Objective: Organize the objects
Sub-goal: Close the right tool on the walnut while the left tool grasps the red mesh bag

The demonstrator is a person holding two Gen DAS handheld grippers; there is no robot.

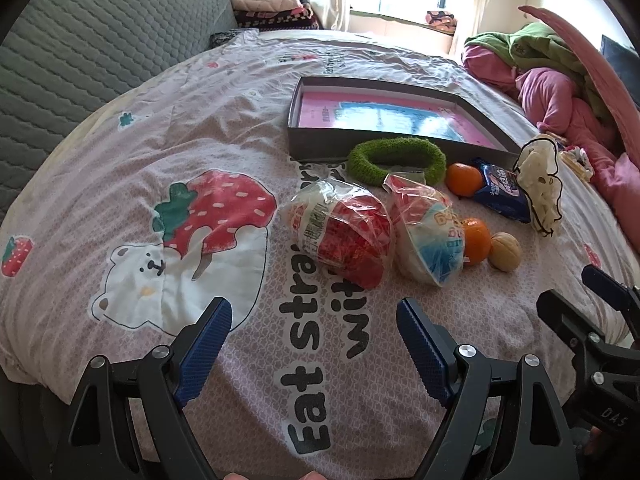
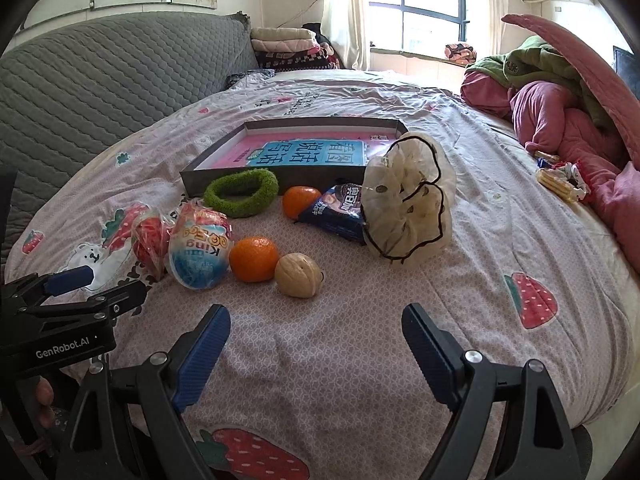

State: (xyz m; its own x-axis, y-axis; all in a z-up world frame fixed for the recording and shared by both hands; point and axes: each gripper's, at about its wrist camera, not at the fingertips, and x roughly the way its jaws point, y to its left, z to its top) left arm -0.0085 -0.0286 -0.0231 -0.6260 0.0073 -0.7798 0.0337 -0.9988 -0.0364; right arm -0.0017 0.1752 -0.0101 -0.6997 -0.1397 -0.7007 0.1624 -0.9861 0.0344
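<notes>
A shallow grey box (image 1: 296,98) (image 2: 192,178) with a pink and blue book inside lies on the bed. In front of it sit a green fuzzy ring (image 1: 396,158) (image 2: 241,192), two oranges (image 1: 464,179) (image 2: 254,259), a blue snack packet (image 1: 502,192) (image 2: 336,214), a cream scrunchie (image 1: 540,184) (image 2: 408,208), a walnut (image 1: 505,251) (image 2: 299,275), and two wrapped snack bowls, one red (image 1: 344,232) (image 2: 150,240), one blue-white (image 1: 432,236) (image 2: 198,256). My left gripper (image 1: 314,322) is open and empty, short of the red bowl. My right gripper (image 2: 316,330) is open and empty, short of the walnut.
A pile of pink and green bedding (image 1: 560,80) (image 2: 560,92) fills the right side. A grey quilted headboard (image 1: 88,40) (image 2: 100,76) stands at the left. Small wrapped snacks (image 2: 560,178) lie near the pink bedding. The printed bedsheet (image 1: 192,128) spreads around.
</notes>
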